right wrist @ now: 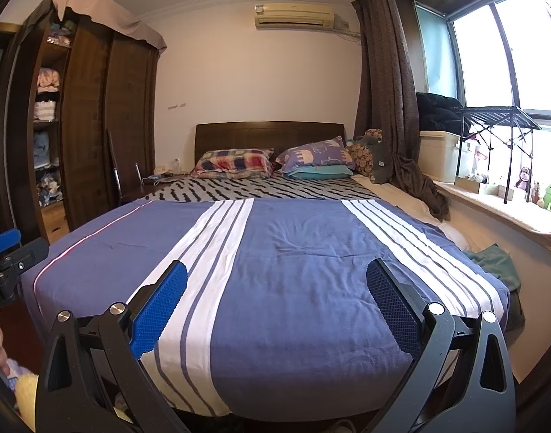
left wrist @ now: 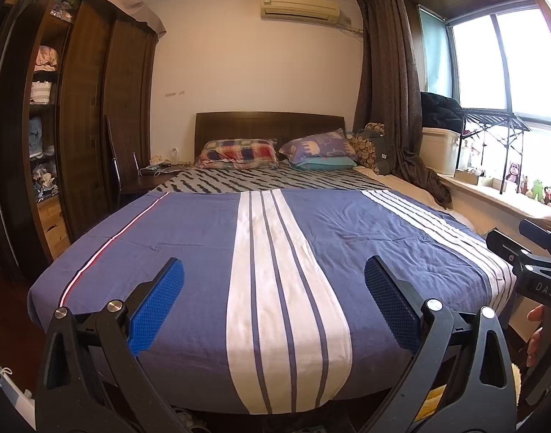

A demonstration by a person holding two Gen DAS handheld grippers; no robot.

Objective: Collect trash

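Fingers of left gripper (left wrist: 274, 276) and right gripper (right wrist: 276, 278) spread wide, empty, above the bed (left wrist: 203, 231).

The left gripper (left wrist: 274, 276) has 2 black fingers faced with blue, finely dimpled pads (left wrist: 156, 310), and 4 silver round bolt heads cap its black linkage arms, which carry triangular cutouts. The right gripper (right wrist: 276, 278) looks the same. Beside the left gripper, the other tool's black body shows white letters "DAS", with bare fingertips (left wrist: 537, 335) below.
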